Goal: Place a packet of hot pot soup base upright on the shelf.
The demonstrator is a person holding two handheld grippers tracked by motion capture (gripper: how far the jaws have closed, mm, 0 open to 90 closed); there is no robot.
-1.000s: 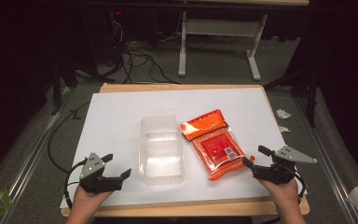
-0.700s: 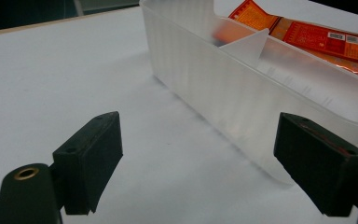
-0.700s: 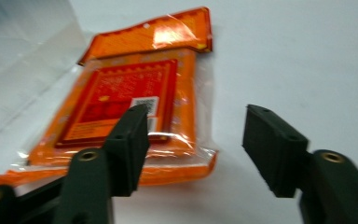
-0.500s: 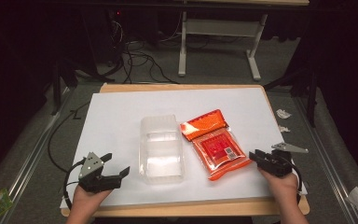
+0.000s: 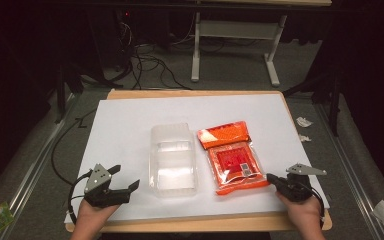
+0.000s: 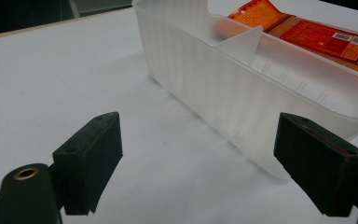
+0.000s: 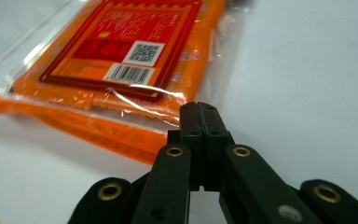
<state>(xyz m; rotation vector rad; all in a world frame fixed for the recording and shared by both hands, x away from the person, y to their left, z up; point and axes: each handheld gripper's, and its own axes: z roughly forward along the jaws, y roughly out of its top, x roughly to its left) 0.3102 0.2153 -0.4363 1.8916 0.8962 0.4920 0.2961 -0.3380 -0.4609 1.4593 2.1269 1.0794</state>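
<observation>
Where the high view looks down on the white sheet (image 5: 130, 125), a clear plastic container (image 5: 172, 160) sits just beside an orange packet (image 5: 232, 157), with the left gripper (image 5: 125, 182) near the container's front corner and the right gripper (image 5: 275, 180) at the packet's front corner. The left gripper view adds what that hides — jaws spread wide, nothing between them, and a divider (image 6: 240, 39) inside the container. The right gripper view shows jaws pressed together at the packet's clear edge — whether they pinch it, I cannot tell.
</observation>
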